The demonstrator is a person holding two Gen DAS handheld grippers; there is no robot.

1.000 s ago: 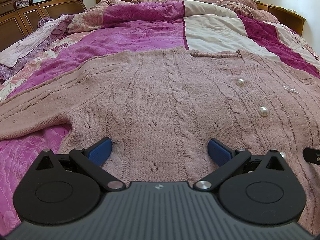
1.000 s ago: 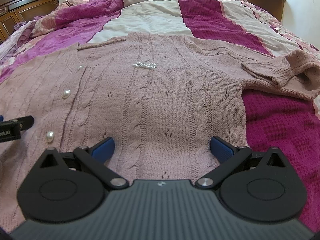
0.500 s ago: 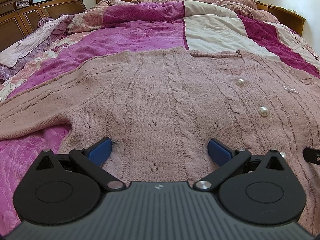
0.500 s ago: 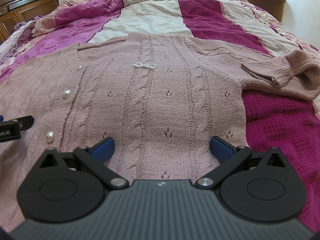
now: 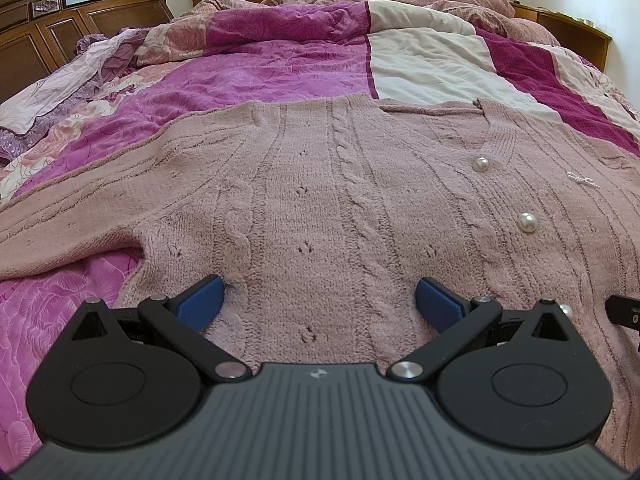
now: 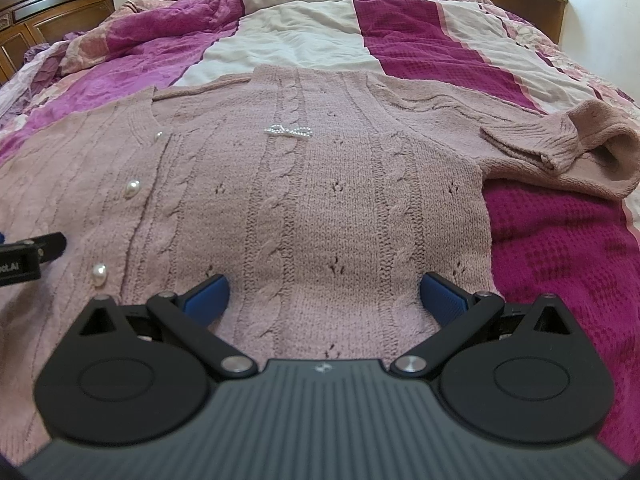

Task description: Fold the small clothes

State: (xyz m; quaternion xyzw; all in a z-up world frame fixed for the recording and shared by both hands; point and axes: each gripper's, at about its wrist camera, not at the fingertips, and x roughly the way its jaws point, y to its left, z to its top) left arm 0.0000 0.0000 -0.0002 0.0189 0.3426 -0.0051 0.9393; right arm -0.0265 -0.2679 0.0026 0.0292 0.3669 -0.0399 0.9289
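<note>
Left gripper (image 5: 320, 302): jaws spread wide, released, blue pads (image 5: 200, 304) resting on knit near hem, nothing grasped. Right gripper (image 6: 322, 300): jaws likewise wide apart, empty, over right half of cardigan (image 6: 320, 200). Dusty pink cable-knit cardigan lies flat, front up, on bed, buttoned with pearl buttons (image 5: 527, 222); small beaded bow (image 6: 288, 131) on chest. Left sleeve (image 5: 60, 216) stretched out left; right sleeve (image 6: 560, 140) folded back at cuff. Magenta and cream quilt (image 5: 280, 64) beneath; wooden headboard (image 5: 60, 8) far left

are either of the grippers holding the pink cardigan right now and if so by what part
Nothing is held. The left gripper and right gripper both have jaws open over the cardigan near its bottom hem.
</note>
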